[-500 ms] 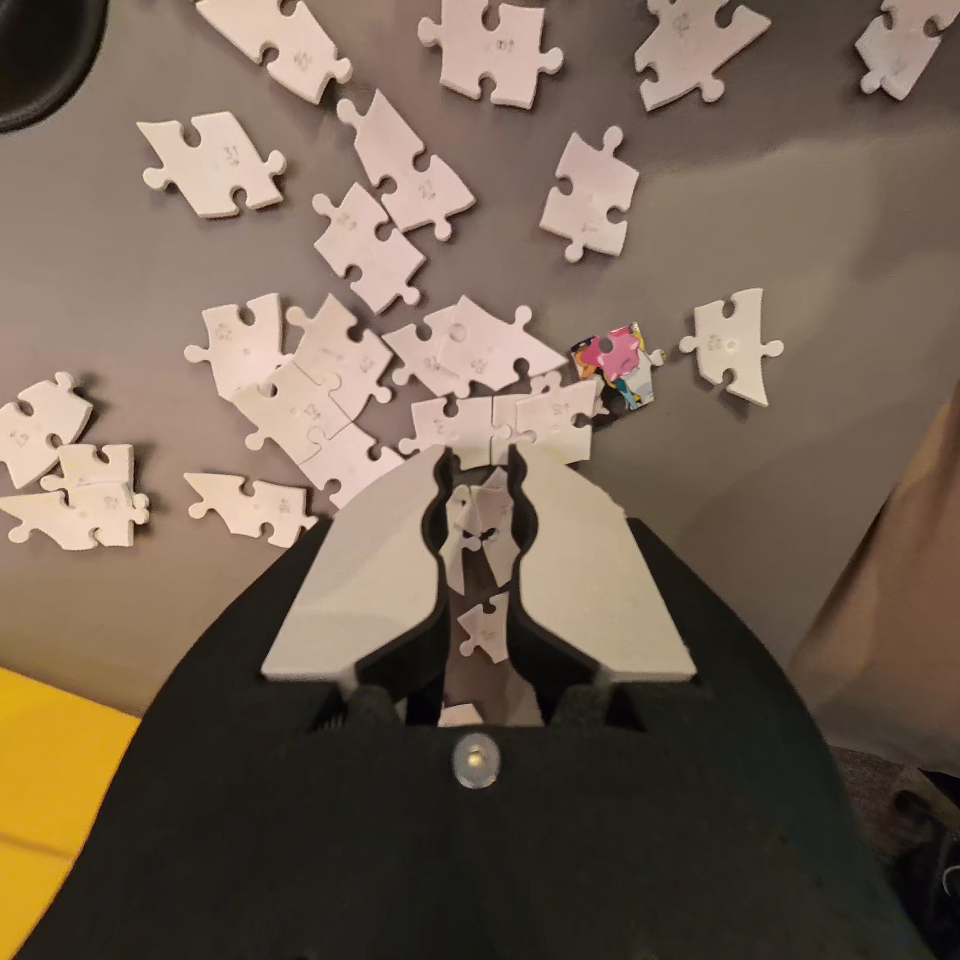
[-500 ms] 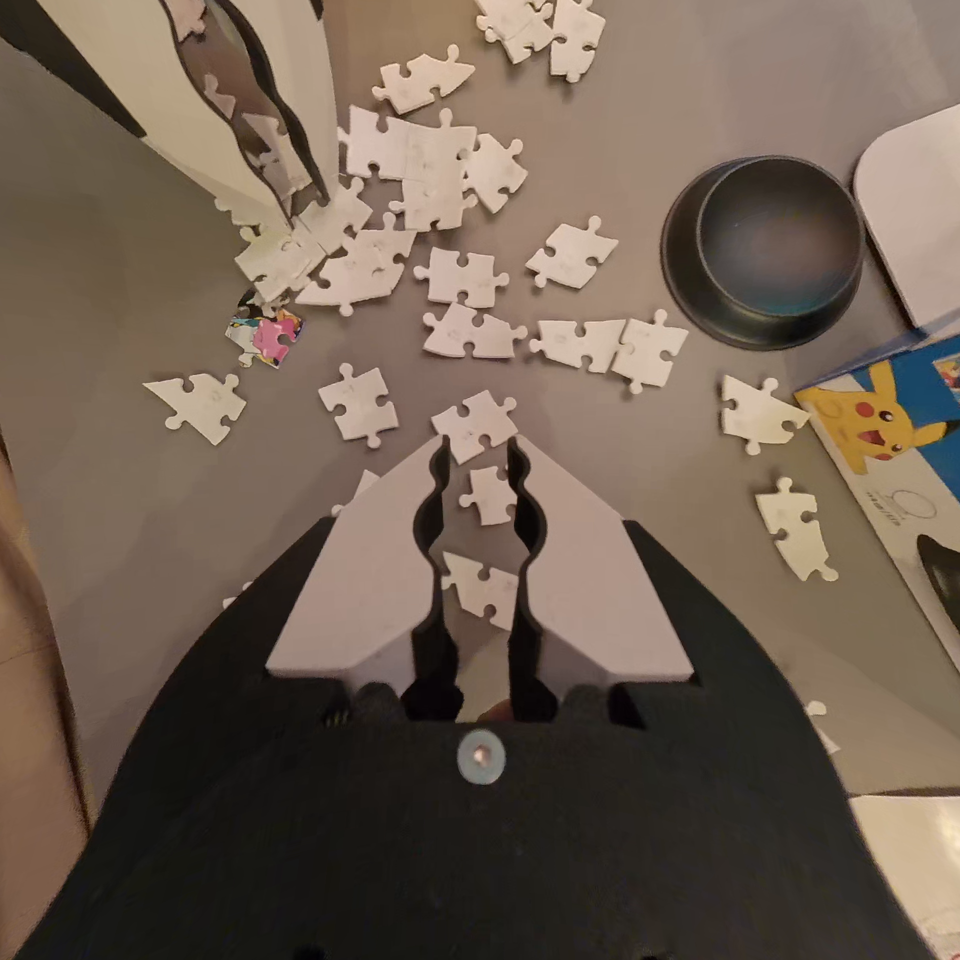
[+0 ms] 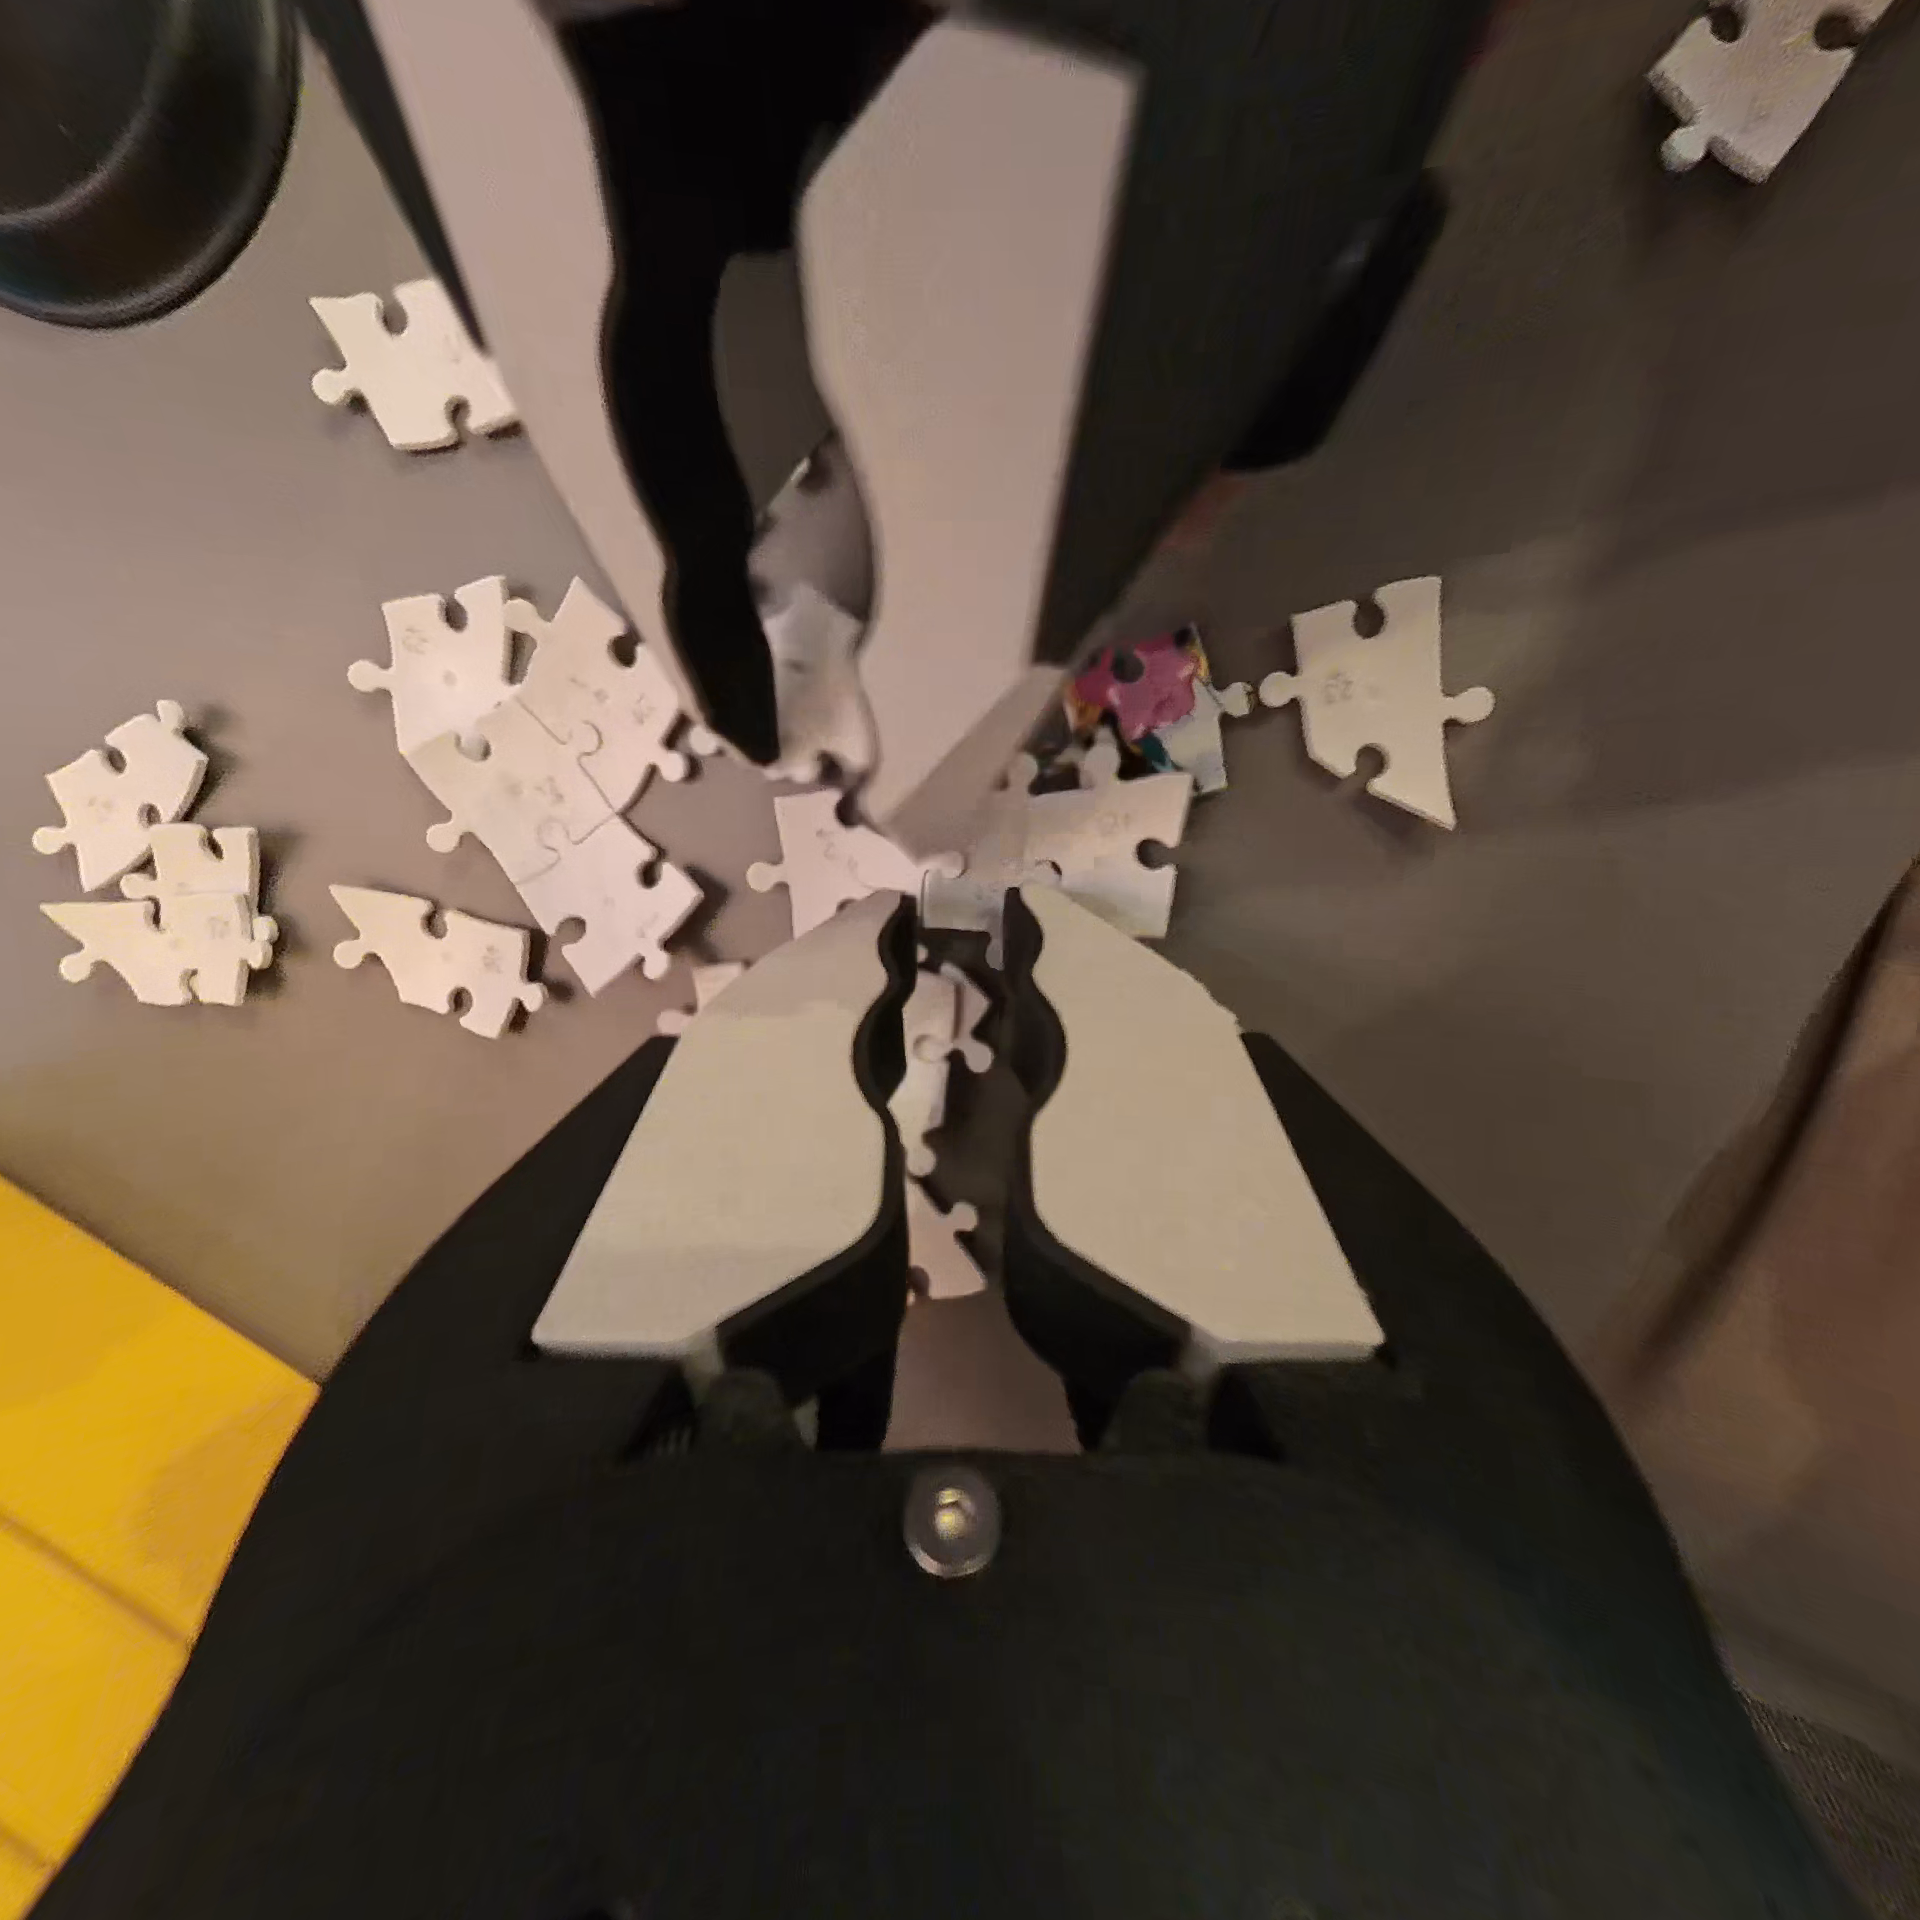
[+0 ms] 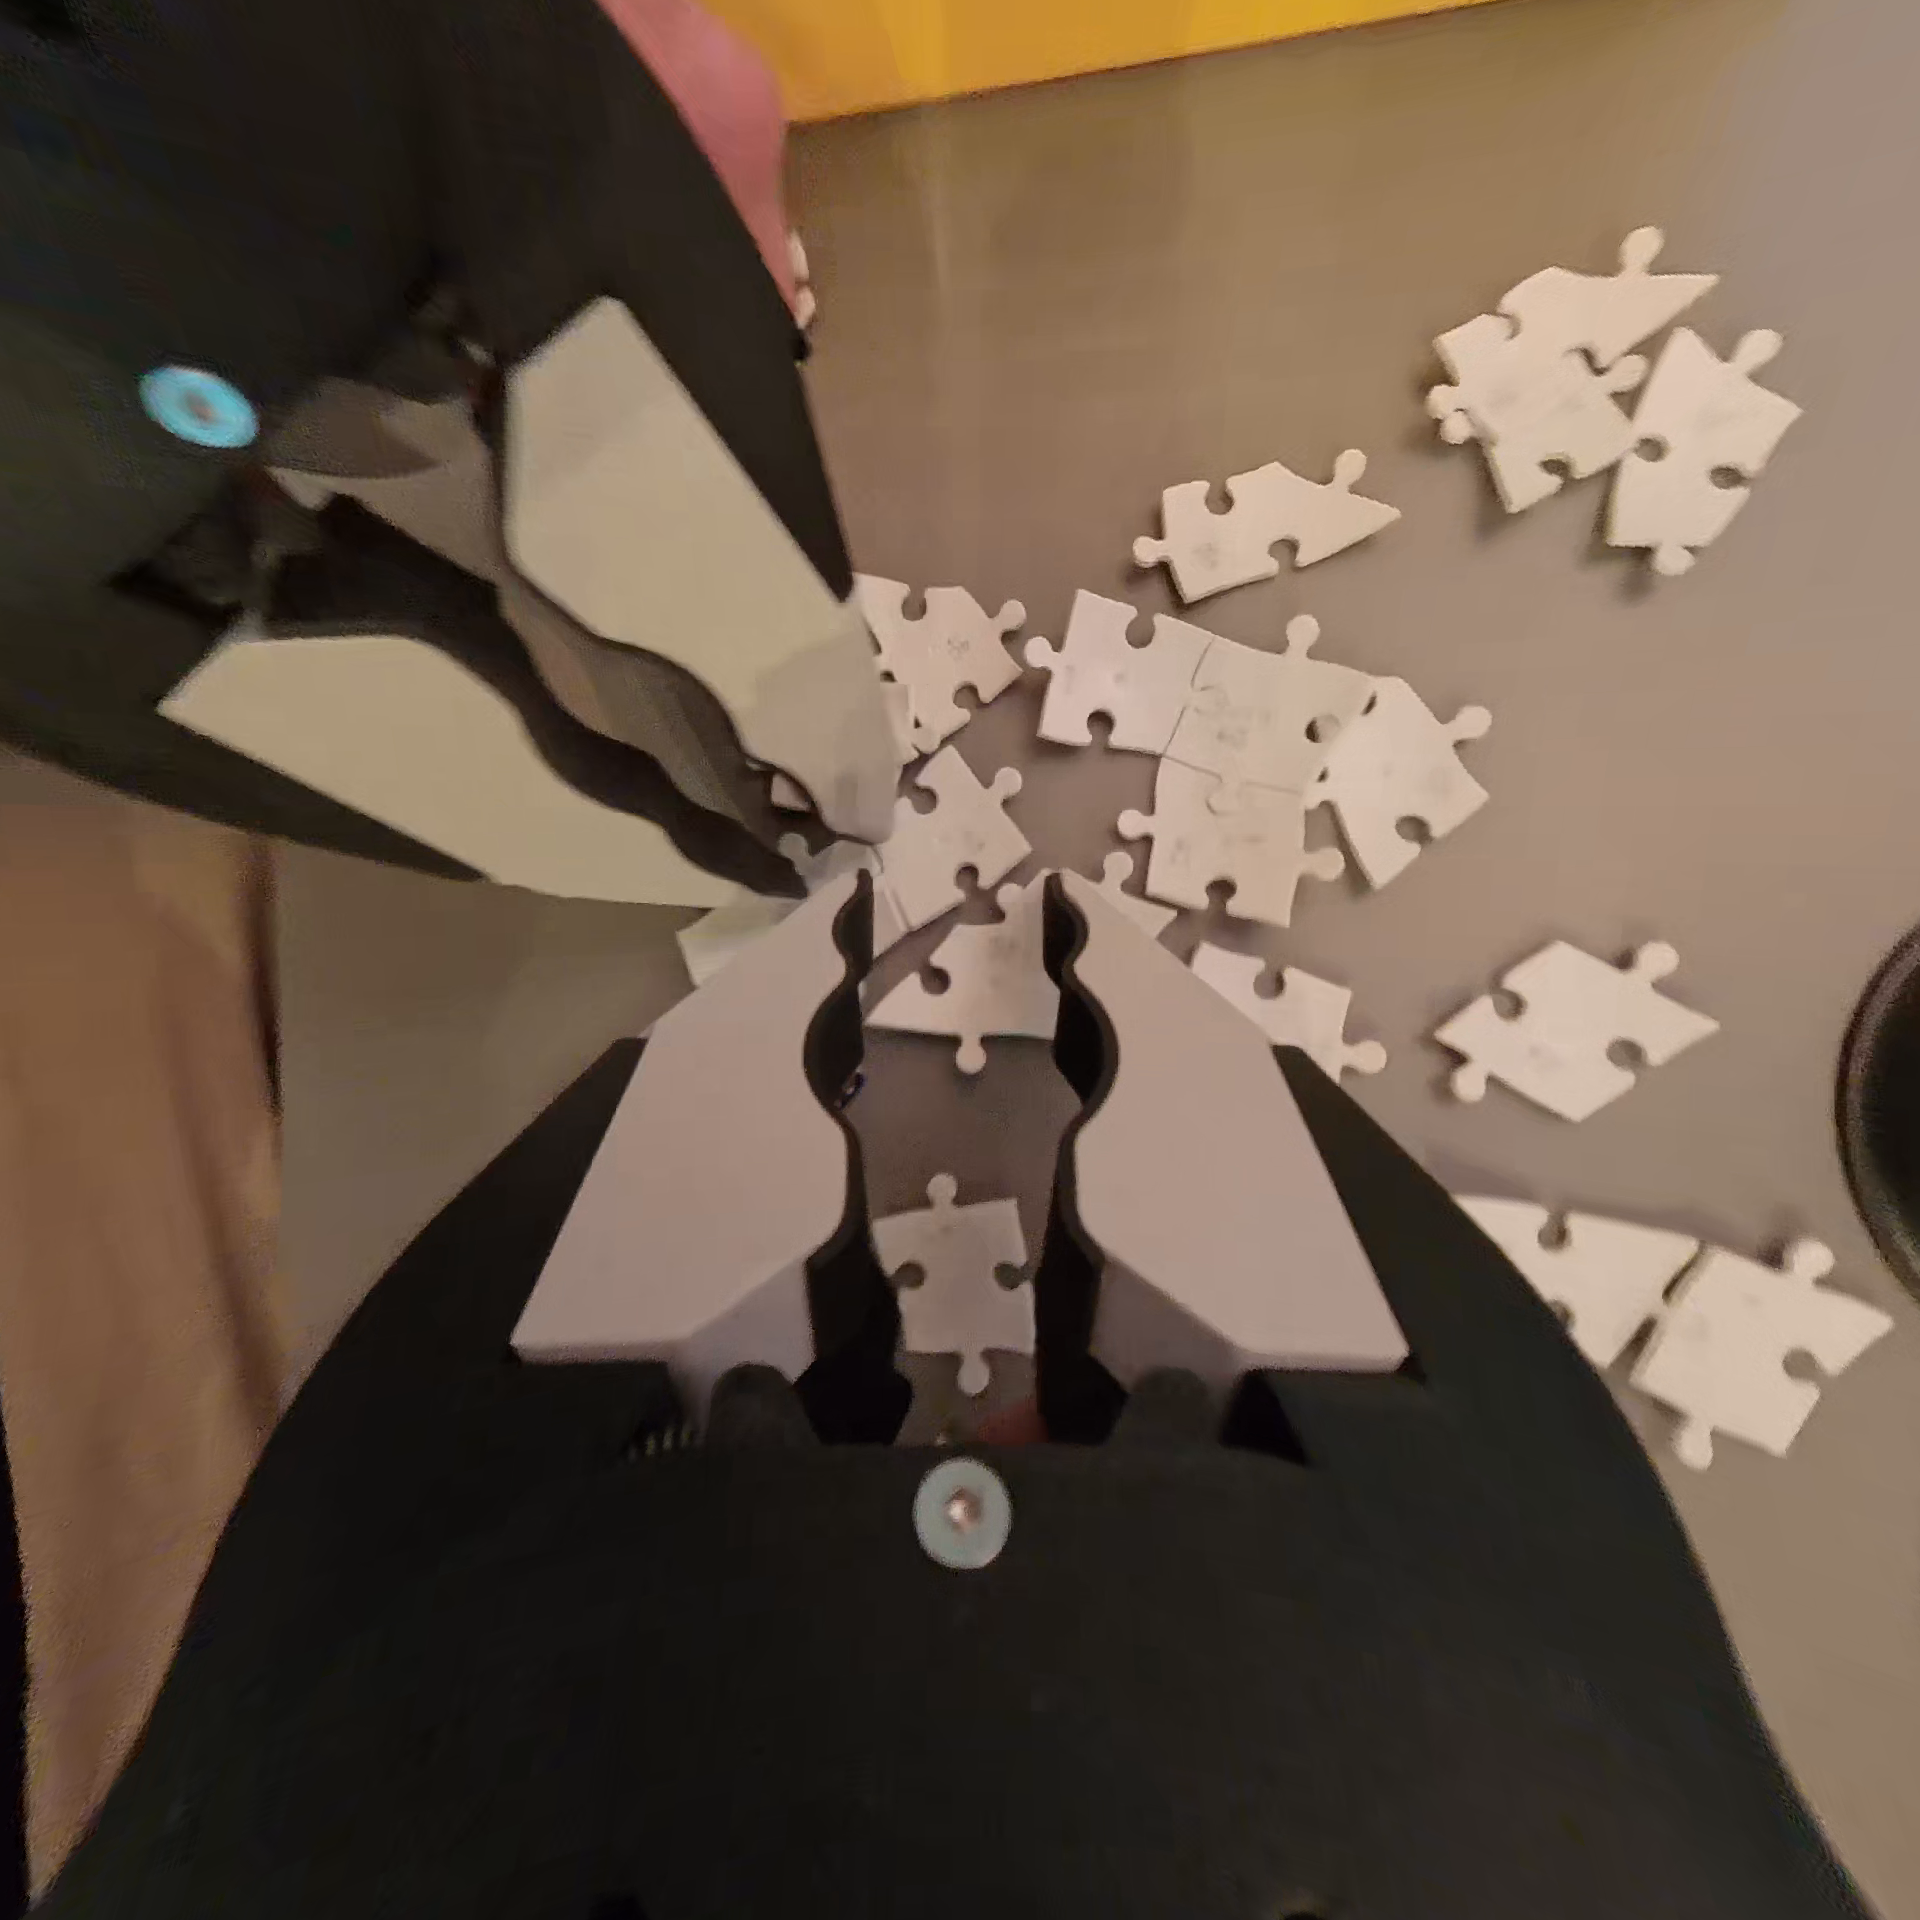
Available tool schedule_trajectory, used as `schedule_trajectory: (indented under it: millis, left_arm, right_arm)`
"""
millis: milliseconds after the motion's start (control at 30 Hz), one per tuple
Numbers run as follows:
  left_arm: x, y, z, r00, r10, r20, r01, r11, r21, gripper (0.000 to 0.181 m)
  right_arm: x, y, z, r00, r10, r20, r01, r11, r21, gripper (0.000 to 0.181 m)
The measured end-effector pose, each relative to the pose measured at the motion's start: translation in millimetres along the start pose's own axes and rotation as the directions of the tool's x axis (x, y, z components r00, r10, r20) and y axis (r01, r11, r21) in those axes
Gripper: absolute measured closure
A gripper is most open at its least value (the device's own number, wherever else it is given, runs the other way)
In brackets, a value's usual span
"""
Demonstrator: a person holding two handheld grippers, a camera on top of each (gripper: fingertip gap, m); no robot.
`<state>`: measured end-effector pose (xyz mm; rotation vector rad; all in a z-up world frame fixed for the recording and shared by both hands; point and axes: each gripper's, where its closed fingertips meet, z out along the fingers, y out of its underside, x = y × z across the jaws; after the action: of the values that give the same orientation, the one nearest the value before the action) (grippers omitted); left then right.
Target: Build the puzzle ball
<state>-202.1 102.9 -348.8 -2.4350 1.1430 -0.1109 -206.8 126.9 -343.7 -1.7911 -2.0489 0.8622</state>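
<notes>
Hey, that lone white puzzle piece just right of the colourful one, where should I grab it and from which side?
Probably from above on its open right side: the white piece lies flat, so pinch across its two socketed edges with the tool, clear of the knob nearly touching the colourful piece.

Dim warm light; motion blur; edges bowed by wide-angle lens.

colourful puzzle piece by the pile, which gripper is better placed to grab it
Probably the left gripper: the colourful piece lies just ahead and right of its tips. The right gripper looks out over white pieces only; its view doesn't show the colourful one.
</notes>
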Motion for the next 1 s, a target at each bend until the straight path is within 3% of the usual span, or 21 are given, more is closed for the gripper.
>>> schedule_trajectory:
  millis: [33,233,400,667,767,867,1000]
  left_arm:
    - [0.6,1.7,-0.9,1.000,-0.003,0.006,0.003,1.000,0.004,0.166]
    - [7.8,3.8,-1.5,0.999,0.012,0.039,-0.013,1.000,0.024,0.180]
    - [9.5,3.8,-1.8,0.997,0.001,0.077,-0.006,0.998,0.062,0.181]
    - [17.1,4.5,-3.9,0.992,0.005,0.130,-0.021,0.992,0.125,0.181]
    - [18.7,5.4,-4.9,0.988,0.024,0.155,-0.044,0.990,0.131,0.181]
    - [21.6,3.9,-4.8,0.989,0.035,0.146,-0.056,0.988,0.142,0.181]
    - [24.8,2.9,-4.9,0.987,0.058,0.150,-0.079,0.987,0.140,0.181]
  right_arm:
    - [2.2,-0.4,4.3,1.000,-0.016,0.002,0.016,1.000,-0.014,0.154]
    - [-0.1,-7.6,9.9,0.997,-0.006,0.083,0.010,0.999,-0.046,0.155]
    - [-1.5,-7.6,11.0,0.993,0.026,0.116,-0.019,0.998,-0.062,0.163]
    - [-3.9,-9.6,6.9,0.953,0.199,0.230,-0.202,0.979,-0.013,0.179]
    - [-6.4,-4.3,7.3,0.939,0.231,0.253,-0.233,0.972,-0.024,0.176]
    - [-15.1,-8.9,11.7,0.943,0.201,0.266,-0.211,0.977,0.011,0.162]
    - [-11.1,-5.4,13.2,0.942,0.236,0.239,-0.238,0.971,-0.020,0.179]
